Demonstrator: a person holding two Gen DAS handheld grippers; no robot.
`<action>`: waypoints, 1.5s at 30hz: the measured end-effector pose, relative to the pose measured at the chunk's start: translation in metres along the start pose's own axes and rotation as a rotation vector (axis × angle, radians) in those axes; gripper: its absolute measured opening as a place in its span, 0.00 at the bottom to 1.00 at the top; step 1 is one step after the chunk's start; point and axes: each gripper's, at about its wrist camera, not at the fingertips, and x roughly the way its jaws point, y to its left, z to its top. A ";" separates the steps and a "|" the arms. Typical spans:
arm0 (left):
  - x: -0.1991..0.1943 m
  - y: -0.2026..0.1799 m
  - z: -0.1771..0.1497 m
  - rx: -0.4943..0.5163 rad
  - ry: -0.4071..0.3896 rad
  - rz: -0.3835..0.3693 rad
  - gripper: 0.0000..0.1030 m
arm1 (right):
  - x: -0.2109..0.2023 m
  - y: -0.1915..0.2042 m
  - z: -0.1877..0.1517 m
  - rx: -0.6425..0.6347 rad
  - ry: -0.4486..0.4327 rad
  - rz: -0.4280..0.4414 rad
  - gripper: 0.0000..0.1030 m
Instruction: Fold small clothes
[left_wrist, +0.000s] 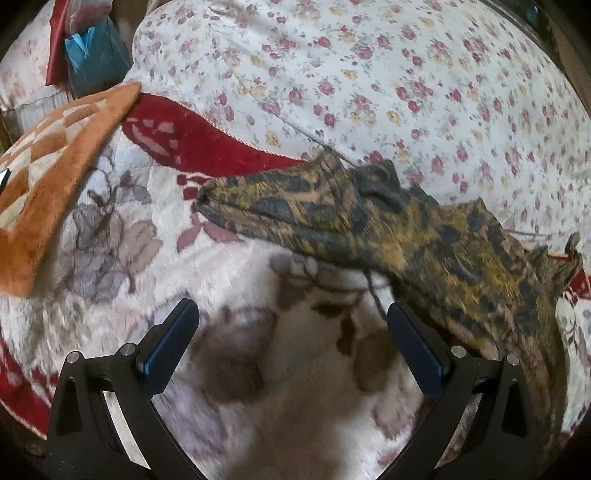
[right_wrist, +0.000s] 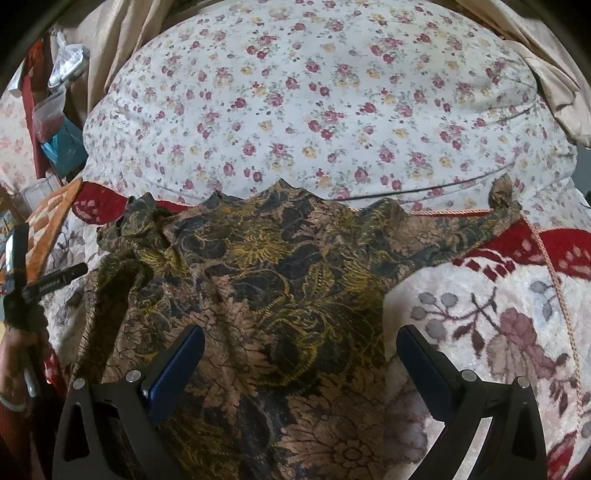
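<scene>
Matt patterned cloth garment (right_wrist: 280, 280), plush blanket (right_wrist: 480, 317)

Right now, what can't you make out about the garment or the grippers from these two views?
- Patterned garment: near hem cut off by the bottom edge, right wrist view.
- Same garment, left wrist view: motion-blurred, and its right part runs off the frame.
- Left gripper in the right wrist view: mostly cut by the left edge; jaws unreadable there.
- Blanket between the left fingers: blurred.

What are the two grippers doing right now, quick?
Left gripper: open, holding nothing.
Right gripper: open, above the brown-and-yellow patterned fabric garment, not gripping it.
</scene>
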 end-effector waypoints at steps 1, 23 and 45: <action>0.002 0.001 0.006 0.007 -0.002 0.007 0.99 | 0.001 0.003 0.001 -0.006 -0.008 -0.001 1.00; -0.032 -0.049 0.010 0.095 -0.055 -0.031 0.99 | 0.027 0.010 0.014 -0.017 0.002 -0.127 1.00; 0.001 -0.061 -0.039 0.120 0.079 0.025 0.99 | 0.036 -0.005 0.008 0.047 0.031 -0.123 1.00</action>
